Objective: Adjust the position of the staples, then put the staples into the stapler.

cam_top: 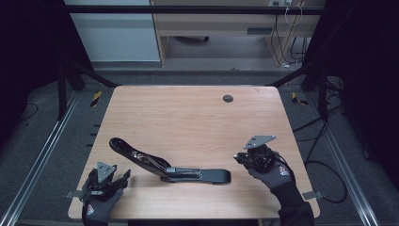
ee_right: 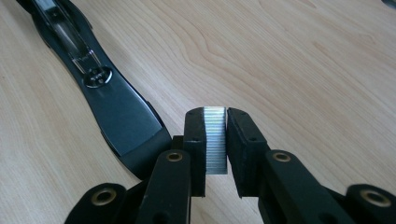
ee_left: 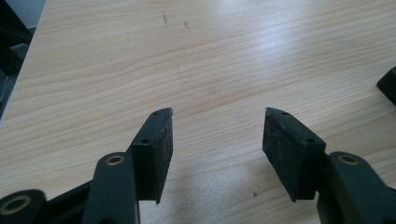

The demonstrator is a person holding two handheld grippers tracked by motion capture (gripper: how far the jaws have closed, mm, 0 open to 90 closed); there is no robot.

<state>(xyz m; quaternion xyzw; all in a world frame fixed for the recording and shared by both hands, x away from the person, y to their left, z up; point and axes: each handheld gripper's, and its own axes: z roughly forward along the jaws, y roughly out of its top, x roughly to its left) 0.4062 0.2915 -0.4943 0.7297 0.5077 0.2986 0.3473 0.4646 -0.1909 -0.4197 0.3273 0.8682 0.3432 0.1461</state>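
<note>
Right claw (ee_right: 215,140) is clamped on a strip of staples (ee_right: 215,140), raised just off the bench (cam_top: 197,113); the opened stapler (cam_top: 167,165) lies to its left, long axis running away toward the left claw (ee_left: 217,140), whose jaws stand apart over bare wood. Right is nearer the stapler's base end; whether the magazine (ee_right: 74,44) is empty is hard to make out

The place looks like a lab recording bay: a light wood-grain table with rounded corners (cam_top: 197,117) stands on grey carpet between black metal frame struts (cam_top: 63,89), with loose black cables (cam_top: 324,141) trailing nearby.
</note>
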